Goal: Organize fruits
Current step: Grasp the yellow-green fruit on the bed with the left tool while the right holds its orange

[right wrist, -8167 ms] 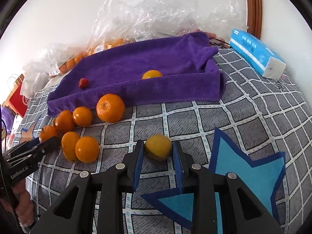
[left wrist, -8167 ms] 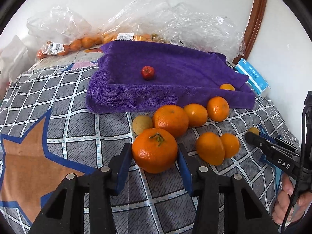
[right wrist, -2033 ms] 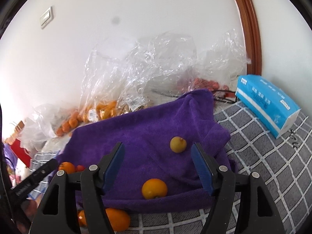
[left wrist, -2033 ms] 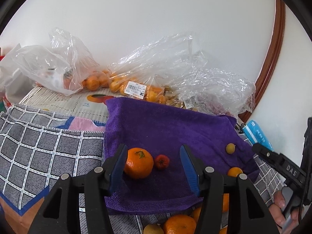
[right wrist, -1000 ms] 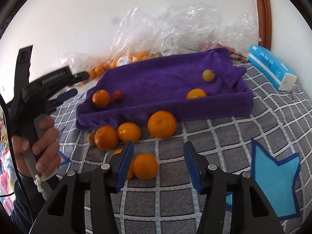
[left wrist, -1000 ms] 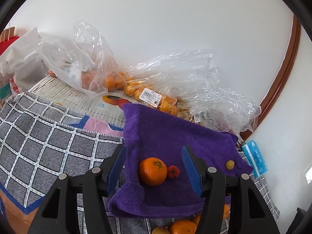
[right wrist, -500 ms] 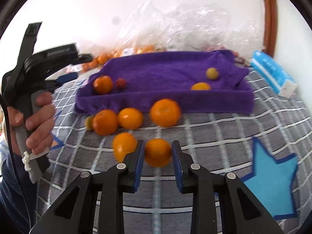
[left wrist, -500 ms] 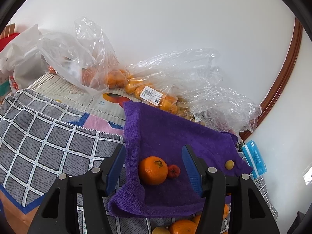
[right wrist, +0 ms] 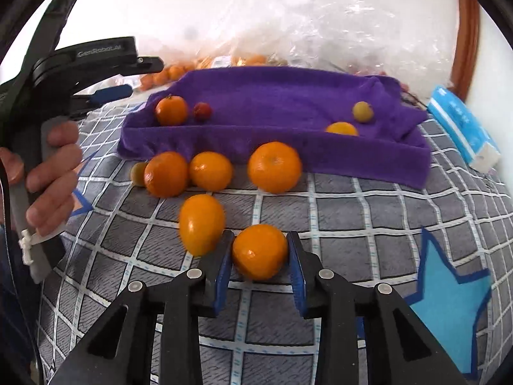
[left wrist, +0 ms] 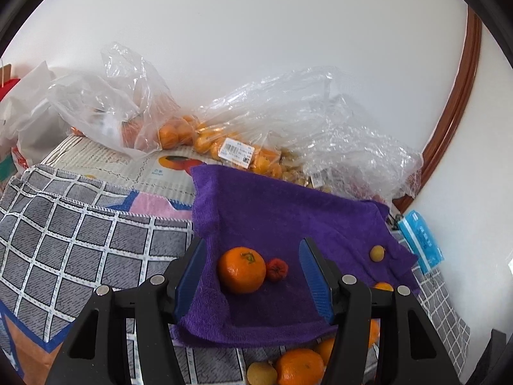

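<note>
Gripping an orange point(right wrist: 259, 252) on the checked cloth point(right wrist: 336, 221), the right gripper point(right wrist: 260, 256) has its jaws clamped on it. Beyond lie loose oranges point(right wrist: 274, 166), then the purple towel point(right wrist: 275, 102). Left gripper point(left wrist: 253, 276): jaws spread wide above a towel-borne orange point(left wrist: 242, 269).

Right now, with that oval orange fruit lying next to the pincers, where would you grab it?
Probably across the narrow middle of the oval orange fruit, fingers on its long sides, coming from above and in front. The right gripper, shut on the round orange, crowds one side.
</note>
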Available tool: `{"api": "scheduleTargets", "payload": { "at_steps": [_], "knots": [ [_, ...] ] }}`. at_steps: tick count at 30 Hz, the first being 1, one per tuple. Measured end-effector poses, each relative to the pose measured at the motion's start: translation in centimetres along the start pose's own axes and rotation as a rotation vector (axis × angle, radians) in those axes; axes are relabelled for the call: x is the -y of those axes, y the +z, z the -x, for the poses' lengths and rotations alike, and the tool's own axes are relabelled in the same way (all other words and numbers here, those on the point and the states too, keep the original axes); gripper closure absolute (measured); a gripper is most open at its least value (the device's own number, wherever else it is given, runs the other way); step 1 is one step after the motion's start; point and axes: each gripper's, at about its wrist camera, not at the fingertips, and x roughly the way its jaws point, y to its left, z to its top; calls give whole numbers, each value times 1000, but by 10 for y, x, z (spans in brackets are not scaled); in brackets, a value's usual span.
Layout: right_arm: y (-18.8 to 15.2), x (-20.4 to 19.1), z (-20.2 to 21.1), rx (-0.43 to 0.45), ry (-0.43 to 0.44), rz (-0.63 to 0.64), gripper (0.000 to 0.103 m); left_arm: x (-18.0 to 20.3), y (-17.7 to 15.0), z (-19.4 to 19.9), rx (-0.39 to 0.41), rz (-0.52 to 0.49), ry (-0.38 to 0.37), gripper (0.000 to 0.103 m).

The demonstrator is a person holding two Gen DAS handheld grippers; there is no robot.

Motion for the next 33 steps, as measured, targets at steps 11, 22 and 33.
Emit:
{"api": "scheduleTargets", "payload": {
  "at_steps": [11, 22, 33],
  "knots": [
    [-4, 62, 12, 55, 24, -128, 70, -10, -58, 20, -202, -63, 2, 71],
    [-8, 67, 17, 81, 68, -153, 70, 1, -73, 5, -251, -74, -57, 78],
    [-8, 71, 17, 87, 75, -179, 70, 3, -83, 7, -243, -171, 65, 72]
  ]
}}
